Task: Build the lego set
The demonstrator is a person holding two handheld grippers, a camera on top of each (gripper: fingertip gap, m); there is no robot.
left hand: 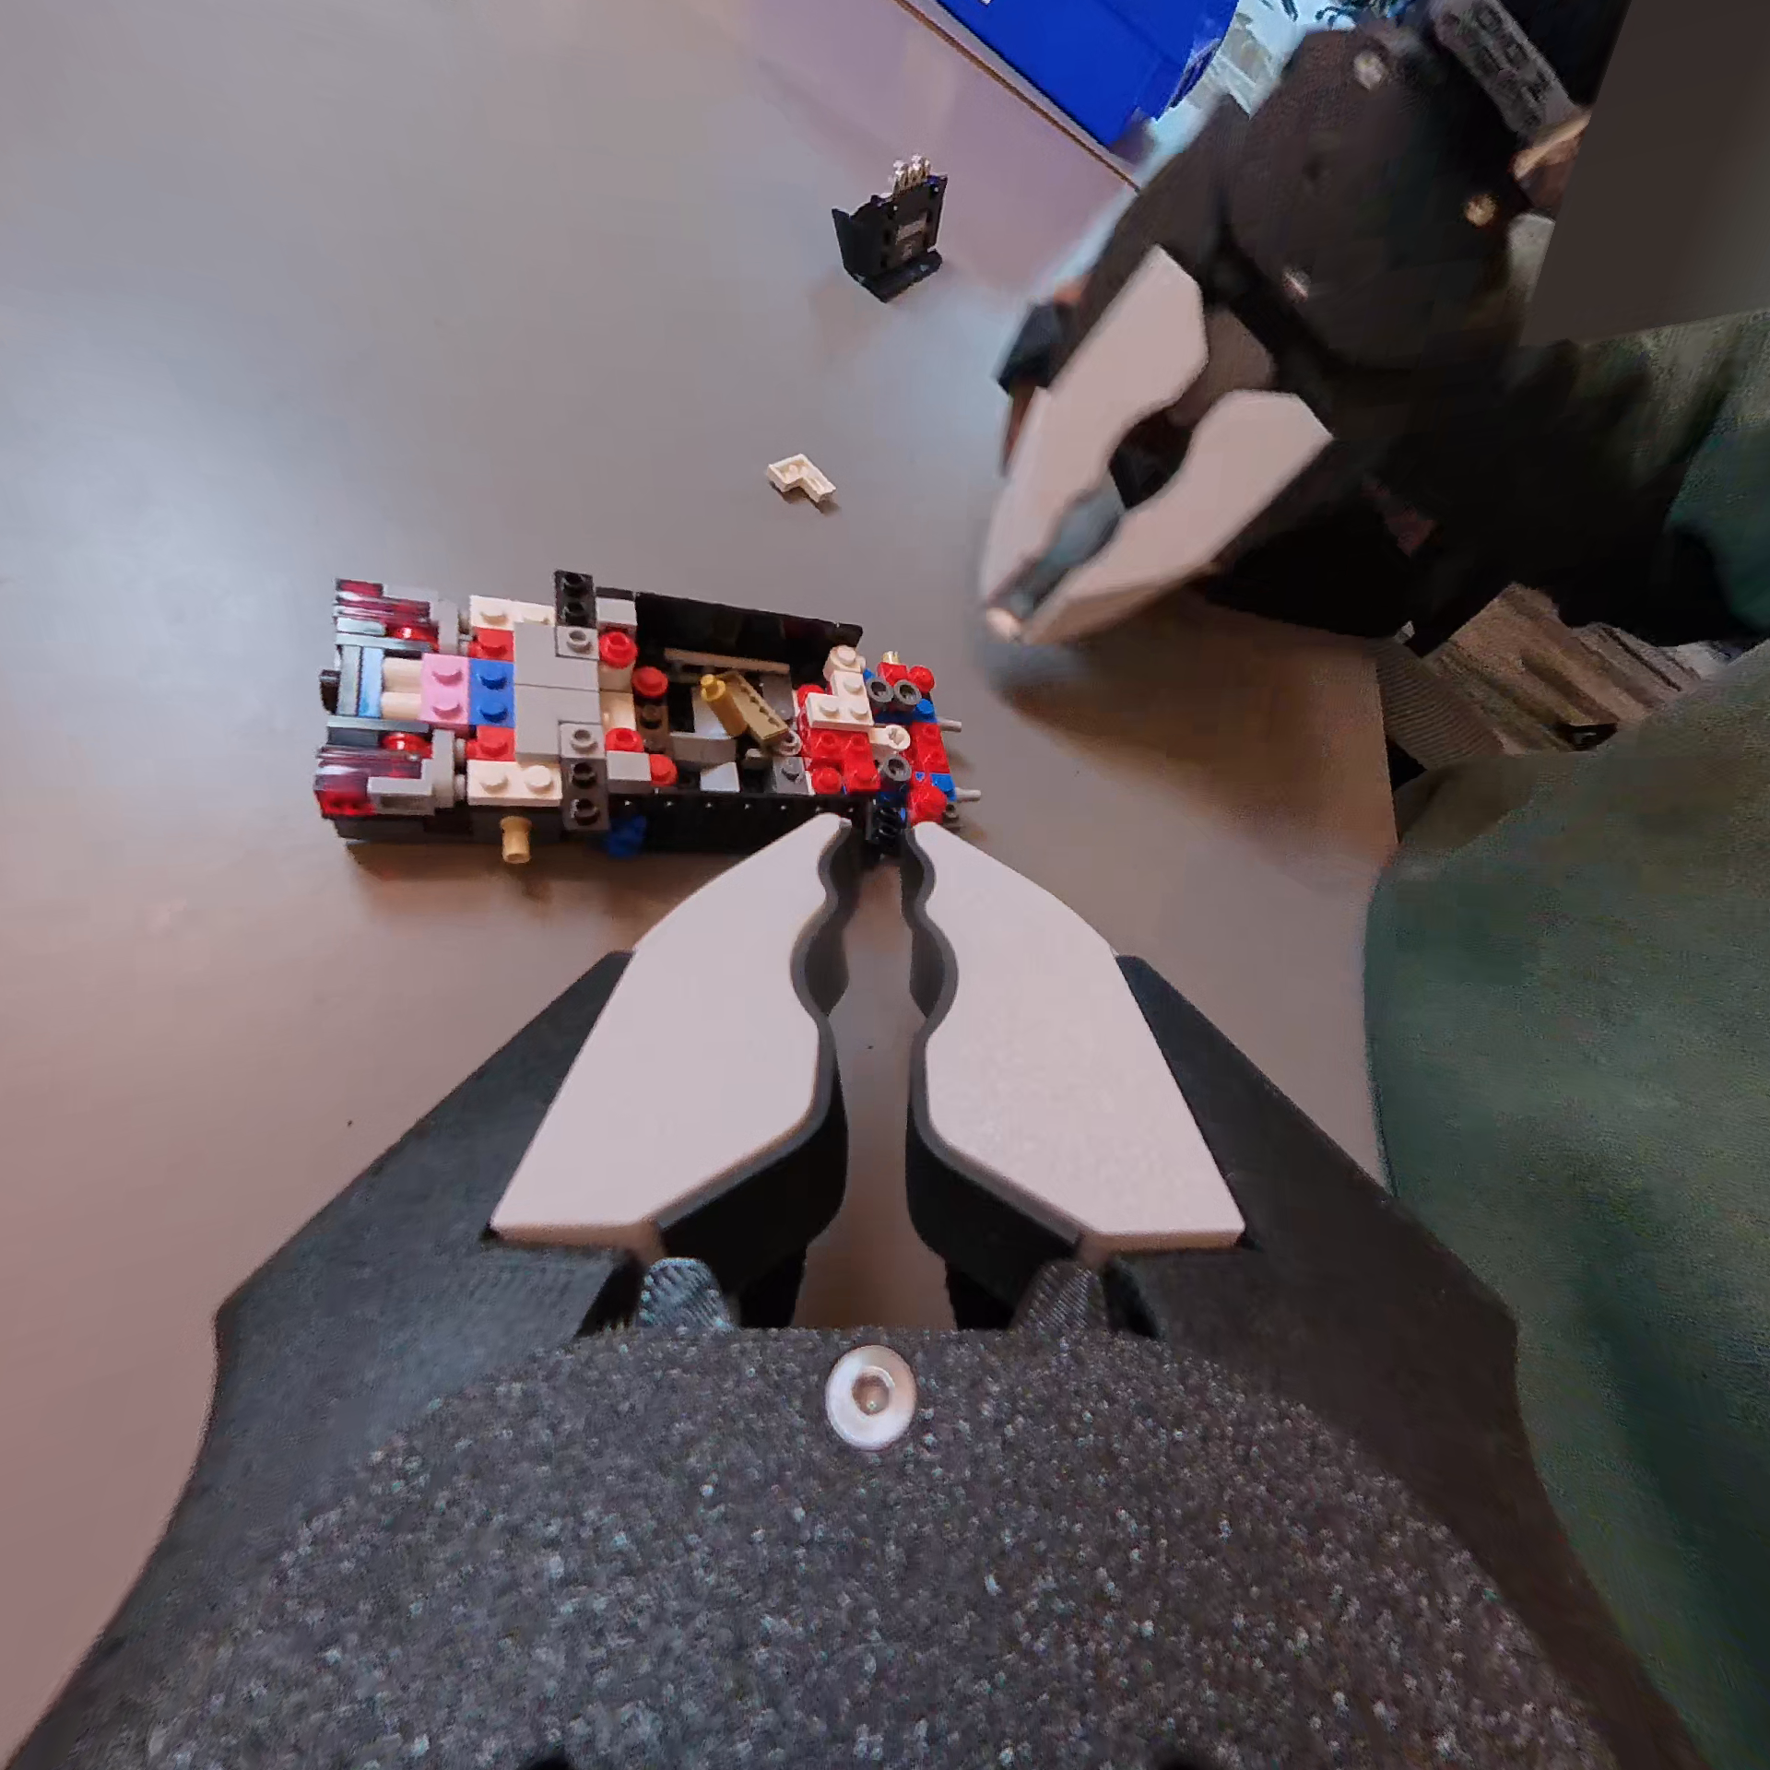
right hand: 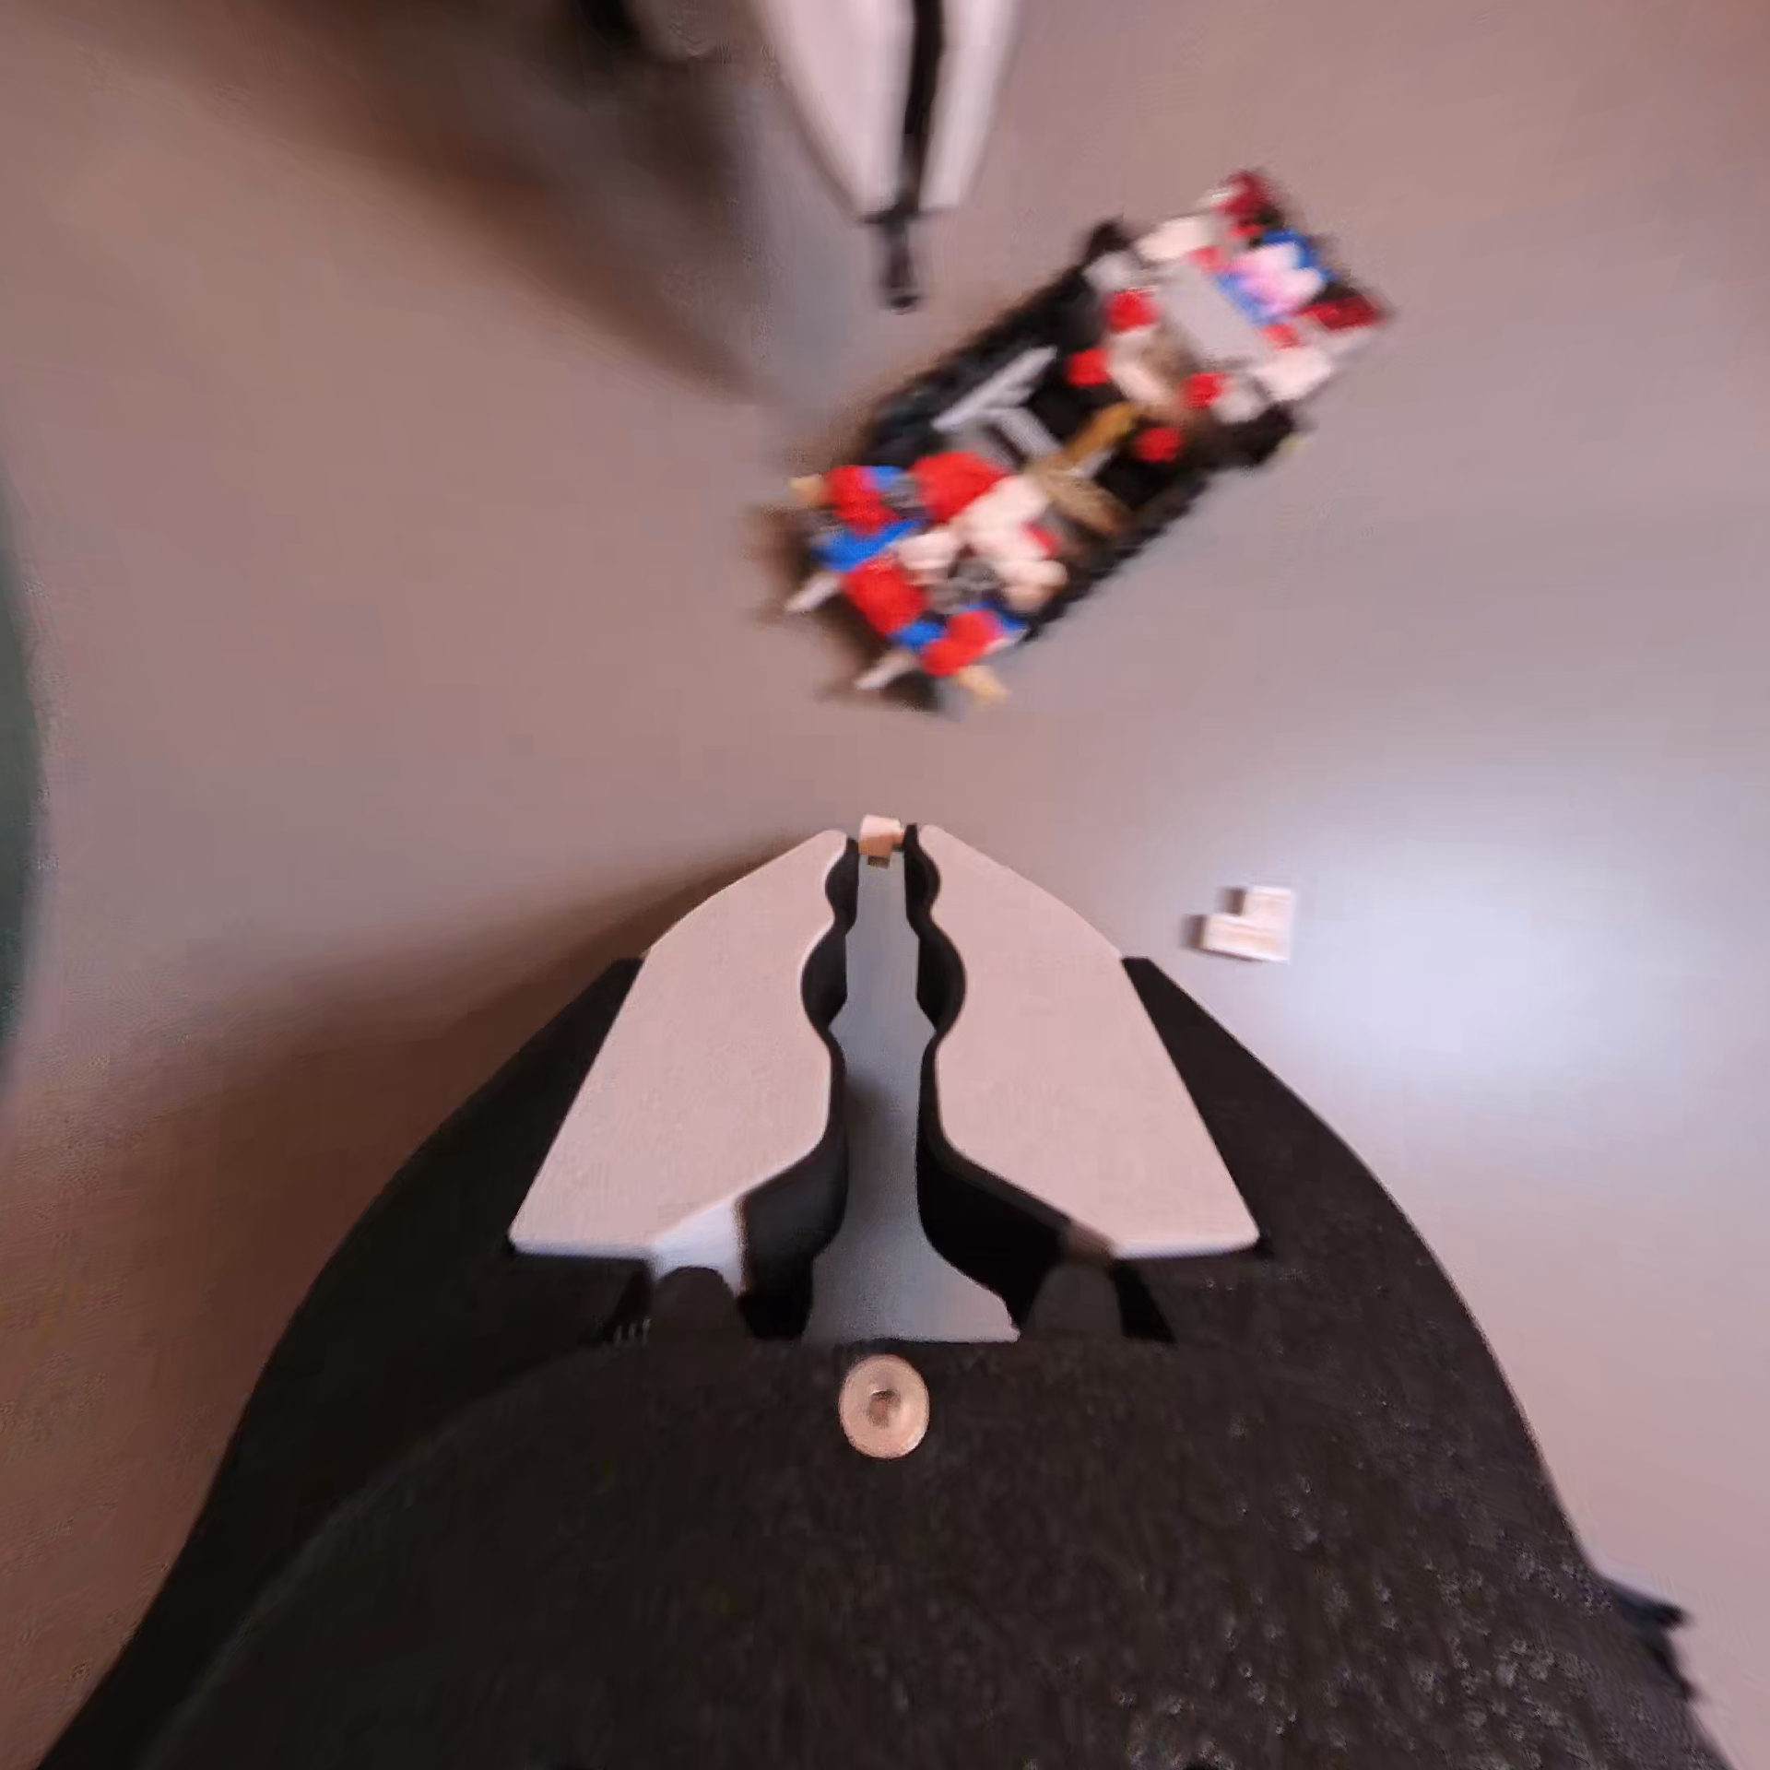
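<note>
One half-built lego car (left hand: 623,709) lies flat in the middle of the brown table (left hand: 287,1054), a long black base packed with red, white, grey, blue and pink bricks, and it looks far from done. The right gripper (right hand: 878,843) pinches a tiny tan piece (right hand: 879,835) at its tips, so I think the job now is carrying it to the car, lining it up over the right spot and pressing down gently. The left gripper (left hand: 876,831) grips a small black part (left hand: 886,824) at the car's near right corner, and a white corner brick (left hand: 803,479) and a small black build (left hand: 891,230) wait farther off.
</note>
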